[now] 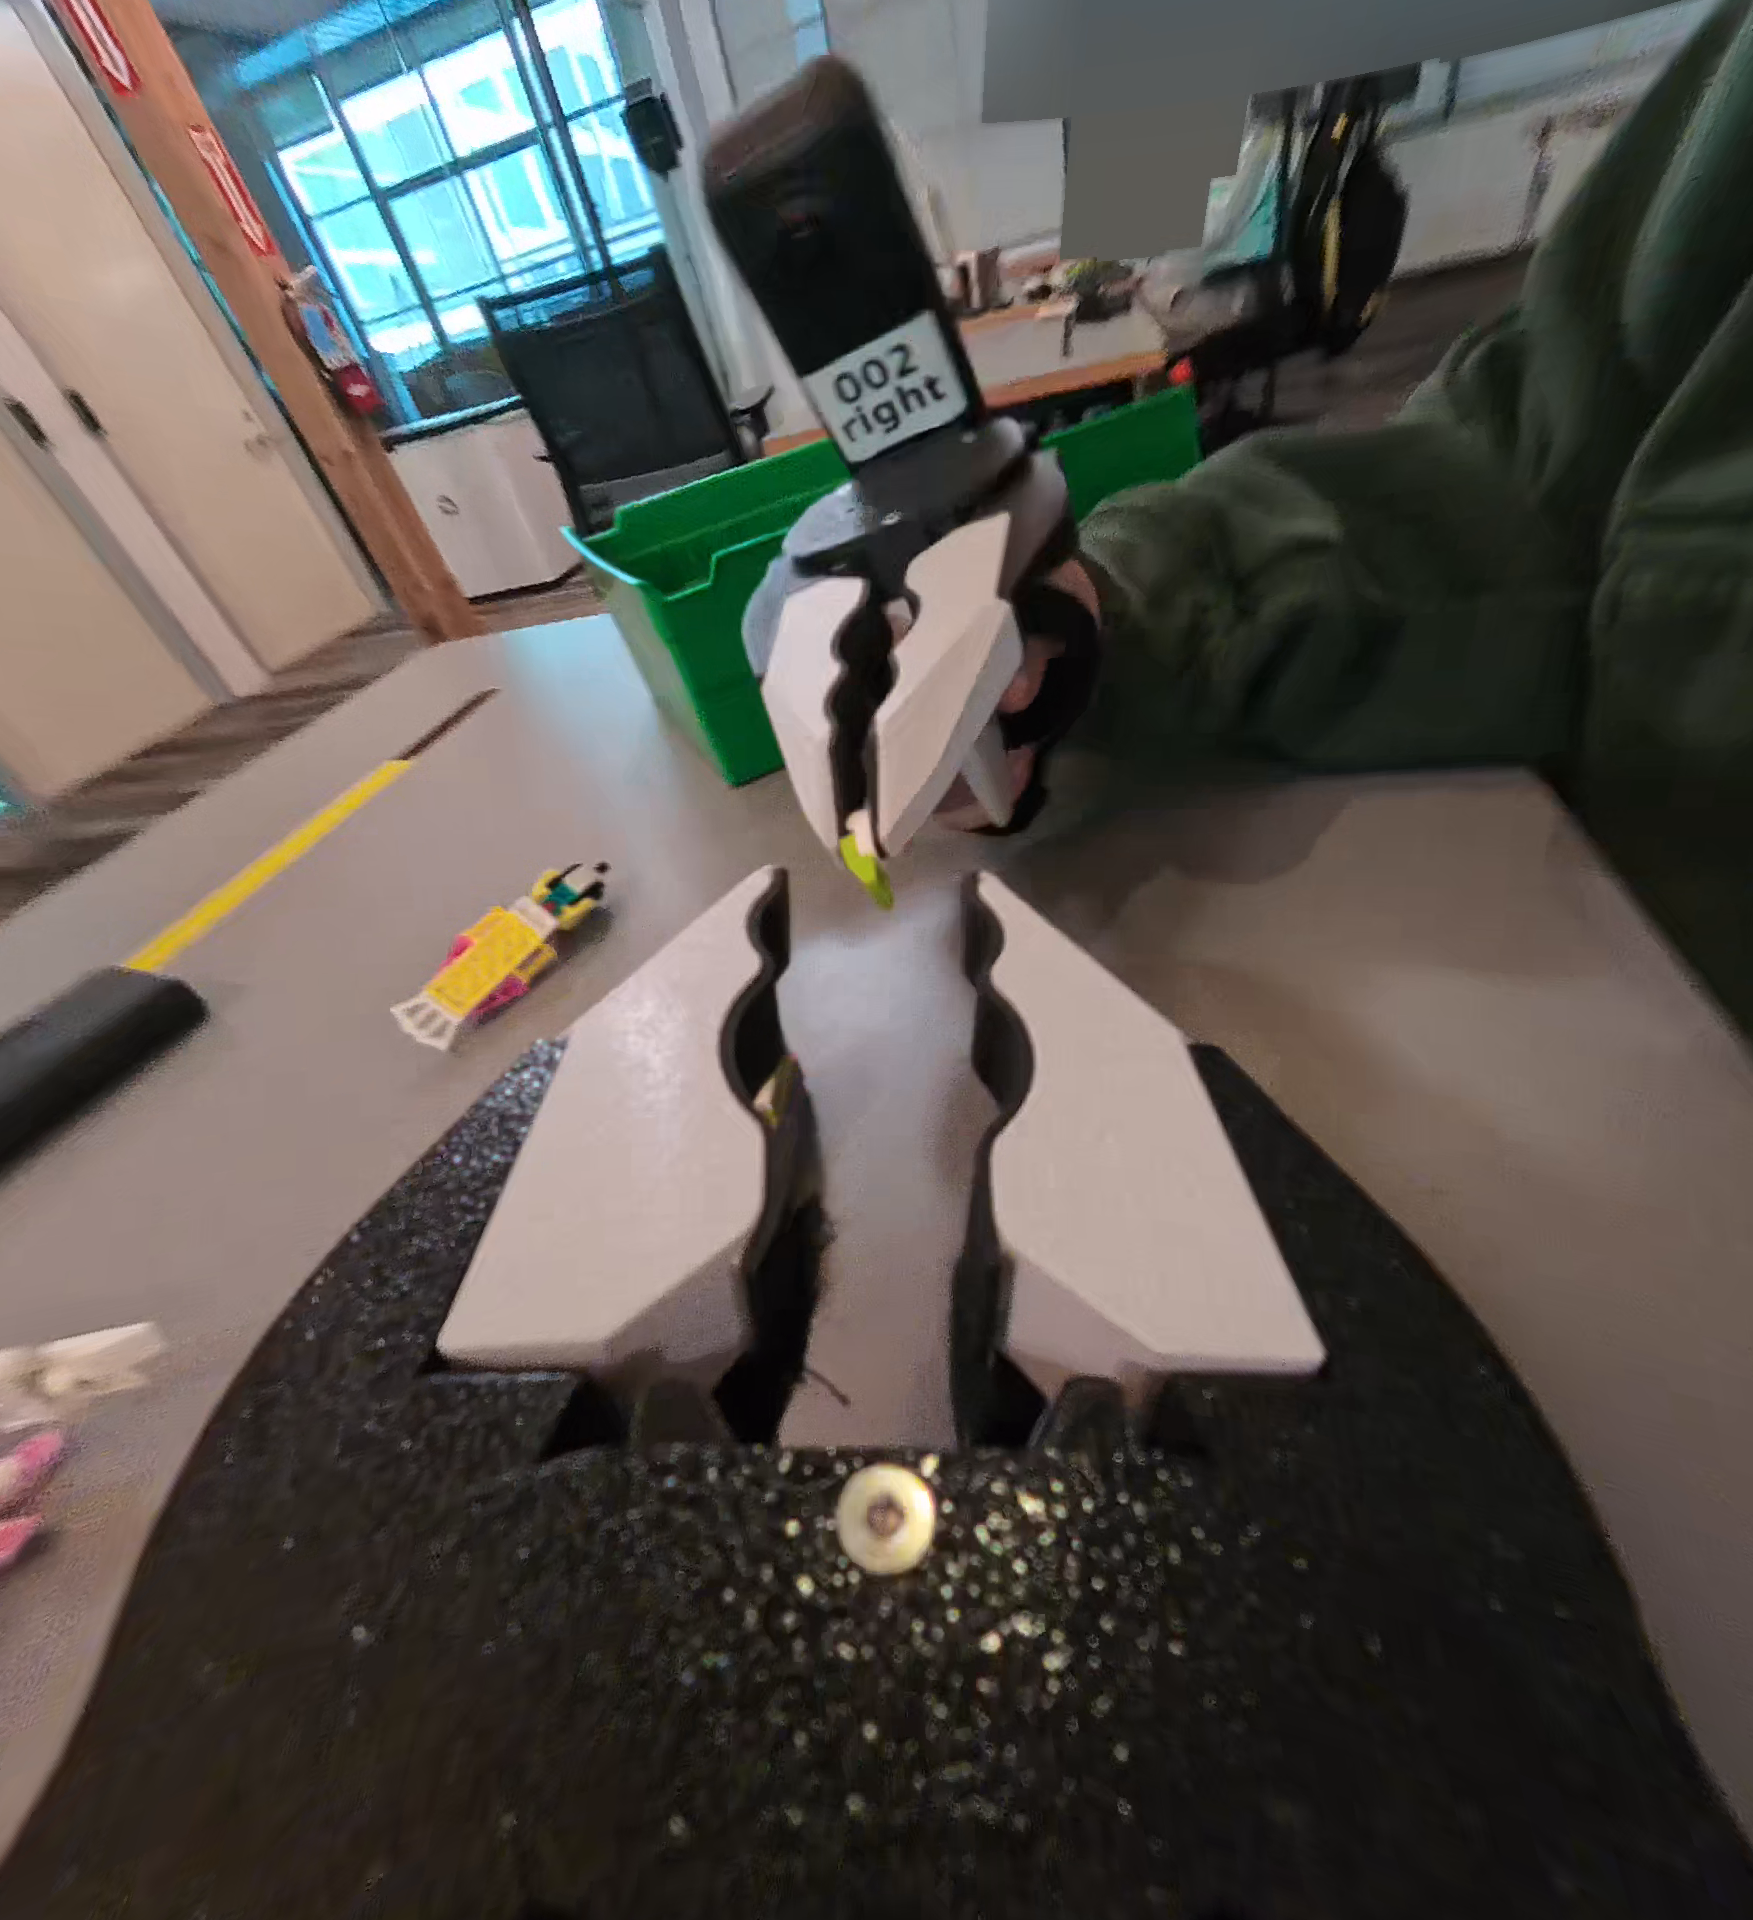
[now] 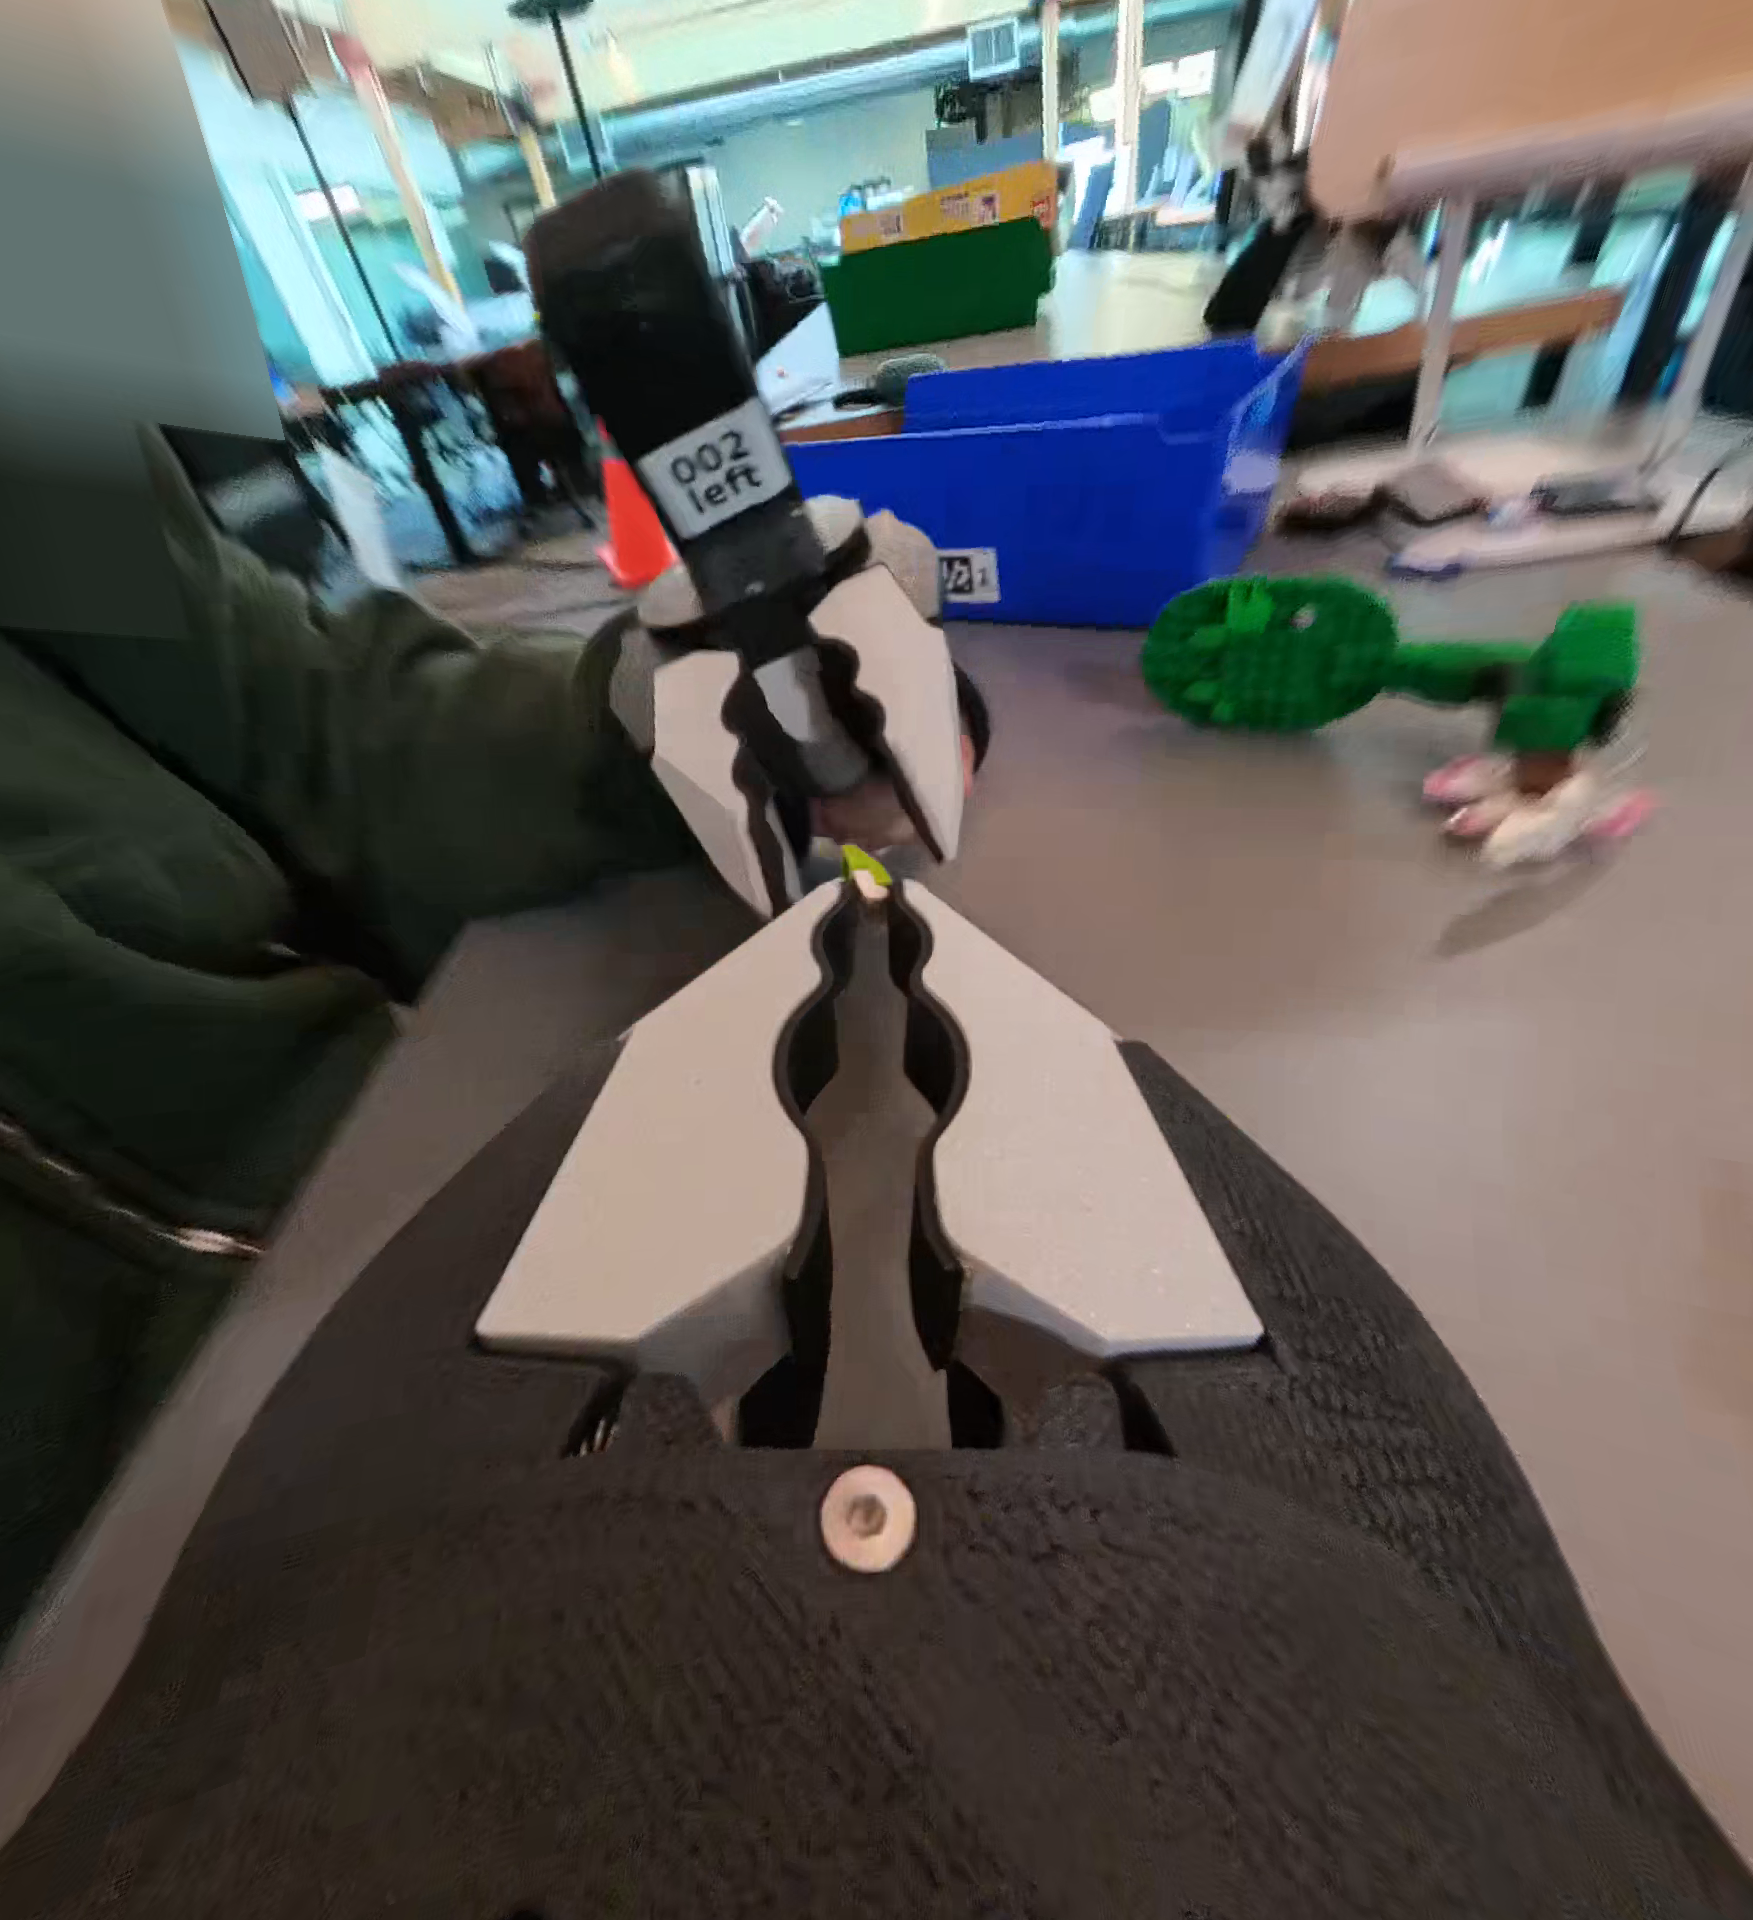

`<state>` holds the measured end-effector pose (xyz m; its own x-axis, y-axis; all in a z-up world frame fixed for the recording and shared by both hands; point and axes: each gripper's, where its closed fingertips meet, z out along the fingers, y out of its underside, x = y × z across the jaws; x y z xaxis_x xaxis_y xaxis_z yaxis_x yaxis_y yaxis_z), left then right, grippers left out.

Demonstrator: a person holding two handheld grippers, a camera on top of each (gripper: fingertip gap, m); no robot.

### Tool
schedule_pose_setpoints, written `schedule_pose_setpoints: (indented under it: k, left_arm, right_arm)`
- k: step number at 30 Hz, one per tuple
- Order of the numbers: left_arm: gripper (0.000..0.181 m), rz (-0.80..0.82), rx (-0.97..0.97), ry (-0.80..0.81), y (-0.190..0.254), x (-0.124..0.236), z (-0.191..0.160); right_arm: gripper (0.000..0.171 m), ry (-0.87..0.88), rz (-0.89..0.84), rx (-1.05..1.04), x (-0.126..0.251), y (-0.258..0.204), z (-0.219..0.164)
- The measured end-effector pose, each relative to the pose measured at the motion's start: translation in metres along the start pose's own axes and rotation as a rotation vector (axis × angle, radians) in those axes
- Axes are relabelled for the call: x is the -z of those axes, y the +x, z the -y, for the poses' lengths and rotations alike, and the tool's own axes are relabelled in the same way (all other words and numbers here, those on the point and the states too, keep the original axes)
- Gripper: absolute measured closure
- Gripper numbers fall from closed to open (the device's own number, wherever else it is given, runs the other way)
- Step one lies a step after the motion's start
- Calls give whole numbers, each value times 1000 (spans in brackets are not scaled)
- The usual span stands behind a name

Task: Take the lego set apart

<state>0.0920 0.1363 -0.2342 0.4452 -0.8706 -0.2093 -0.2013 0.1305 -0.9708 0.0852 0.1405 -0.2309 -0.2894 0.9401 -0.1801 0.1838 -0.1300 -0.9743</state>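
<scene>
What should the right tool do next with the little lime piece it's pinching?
Probably carry it aside and set it down. The right tool is shut on a small lime-green piece, already free of any build, while the left tool stands open and empty just below it. The yellow and pink lego model and the green lego build lie on the grey table, still to be taken apart.

A white printed label (image 1: pixel 887 387) on the right gripper (image 1: pixel 867 852) handle; a similar label (image 2: pixel 714 480) on the left gripper (image 2: pixel 856 878); a white sticker (image 2: pixel 967 575) on the blue bin (image 2: pixel 1059 499).
</scene>
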Motion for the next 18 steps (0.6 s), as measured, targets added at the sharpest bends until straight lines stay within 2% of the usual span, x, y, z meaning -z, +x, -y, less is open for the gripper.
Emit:
schedule_pose_setpoints:
  k: [2, 5, 9, 12, 18]
  left_arm:
    - [166, -54, 61, 30, 4, 3, 3]
    - [166, -66, 81, 39, 5, 2, 5]
    - [165, -60, 87, 45, 5, 1, 6]
    - [178, -68, 87, 62, 6, 2, 9]
    - [179, -12, 74, -13, -2, 3, 2]
  right_arm:
    - [168, 2, -60, 170, 4, 1, 4]
    - [168, -8, -84, 288, 5, -3, 7]
    - [168, -23, -67, 318, 3, -7, 4]
    - [168, -36, -61, 334, 1, -9, 1]
    - [165, -45, -134, 365, 0, -1, 0]
